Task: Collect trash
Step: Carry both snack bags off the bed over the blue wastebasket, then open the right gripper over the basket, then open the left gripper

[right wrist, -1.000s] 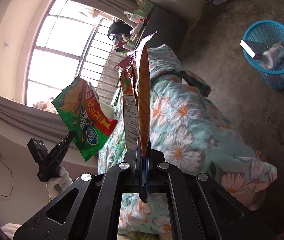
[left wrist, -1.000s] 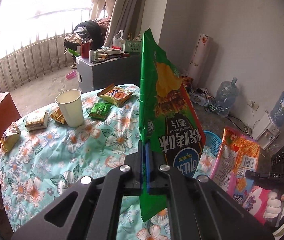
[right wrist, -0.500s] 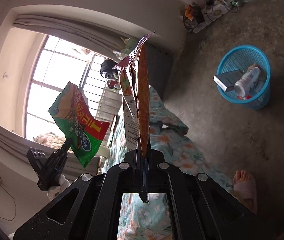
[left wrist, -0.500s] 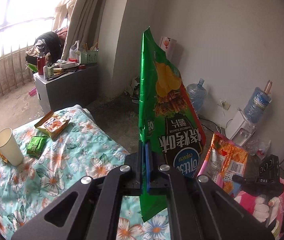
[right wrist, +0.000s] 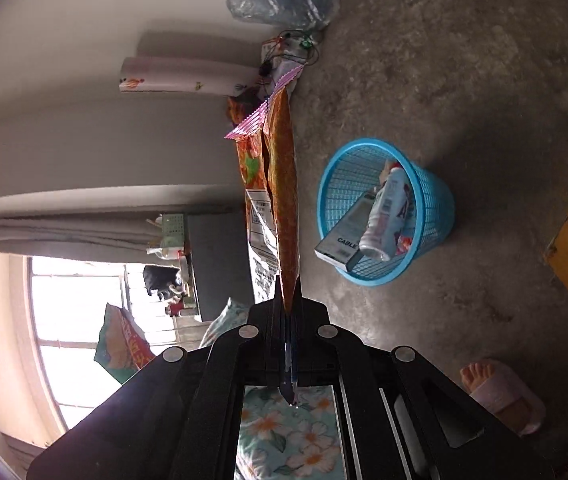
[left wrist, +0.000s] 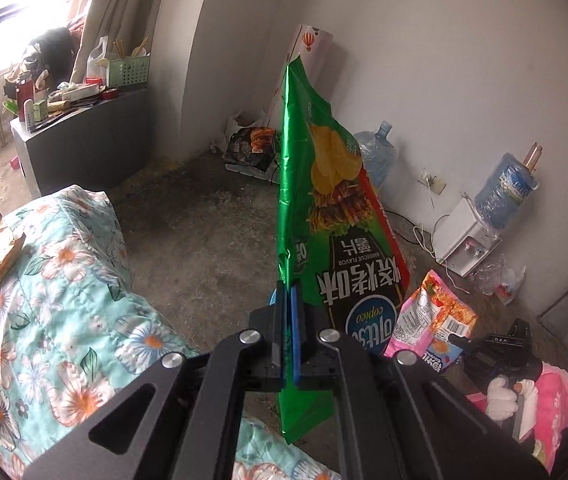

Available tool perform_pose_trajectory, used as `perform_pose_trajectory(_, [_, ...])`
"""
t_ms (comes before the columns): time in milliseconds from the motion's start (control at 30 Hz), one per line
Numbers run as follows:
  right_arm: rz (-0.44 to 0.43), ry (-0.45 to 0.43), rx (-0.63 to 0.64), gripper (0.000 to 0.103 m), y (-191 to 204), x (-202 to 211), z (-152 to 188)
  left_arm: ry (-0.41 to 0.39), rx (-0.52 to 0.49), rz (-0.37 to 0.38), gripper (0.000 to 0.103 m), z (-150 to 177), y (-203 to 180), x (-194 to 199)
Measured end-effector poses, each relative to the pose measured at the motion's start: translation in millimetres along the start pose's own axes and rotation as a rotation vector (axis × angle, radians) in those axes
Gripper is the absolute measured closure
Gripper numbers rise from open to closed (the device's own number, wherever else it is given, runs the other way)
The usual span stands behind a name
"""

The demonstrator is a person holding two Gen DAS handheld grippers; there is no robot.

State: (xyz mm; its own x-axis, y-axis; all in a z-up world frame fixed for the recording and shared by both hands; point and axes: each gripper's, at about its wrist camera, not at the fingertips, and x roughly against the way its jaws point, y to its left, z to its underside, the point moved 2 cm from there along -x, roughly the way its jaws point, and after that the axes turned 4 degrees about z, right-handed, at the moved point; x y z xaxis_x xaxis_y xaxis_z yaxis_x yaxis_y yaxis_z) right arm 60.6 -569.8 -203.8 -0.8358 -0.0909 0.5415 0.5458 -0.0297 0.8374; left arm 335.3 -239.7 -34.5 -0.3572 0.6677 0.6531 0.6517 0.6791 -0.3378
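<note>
While the left gripper [left wrist: 289, 320] stayed clamped on the green chip bag [left wrist: 325, 200] above bare floor, the right gripper [right wrist: 288, 312] pinched an orange snack packet [right wrist: 280, 200]. Beside that packet in the right wrist view, the blue basket [right wrist: 435, 204] stood on the floor, holding a bottle [right wrist: 387, 212] and a box [right wrist: 341, 246].

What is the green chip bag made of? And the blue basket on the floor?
The green chip bag looks like thin, glossy plastic film, maybe foil-lined: it shines, creases and stands stiffly from the left gripper. The blue basket looks like moulded plastic, fairly matte: its wall is an open lattice with a smooth solid rim.
</note>
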Motion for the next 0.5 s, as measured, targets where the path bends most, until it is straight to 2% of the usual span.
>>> perform_pose_trajectory(200, [-0.095, 0.038, -0.370, 0.102, -47.9, -86.1, -11.4, 0.049, 0.017, -0.017, 0.102, 2.4, 14.0, -28.0])
perform_pose_trajectory(300, [-0.111, 0.026, -0.507, 0.102, -61.0, -130.2, -12.7, 0.067, 0.019, -0.023, 0.102, 5.8, 19.9, -34.5])
perform_pose_trajectory(500, [-0.064, -0.003, -0.810, 0.101, -93.0, -182.7, -0.4, 0.092, 0.023, -0.029, 0.102, 10.8, 24.5, -43.9])
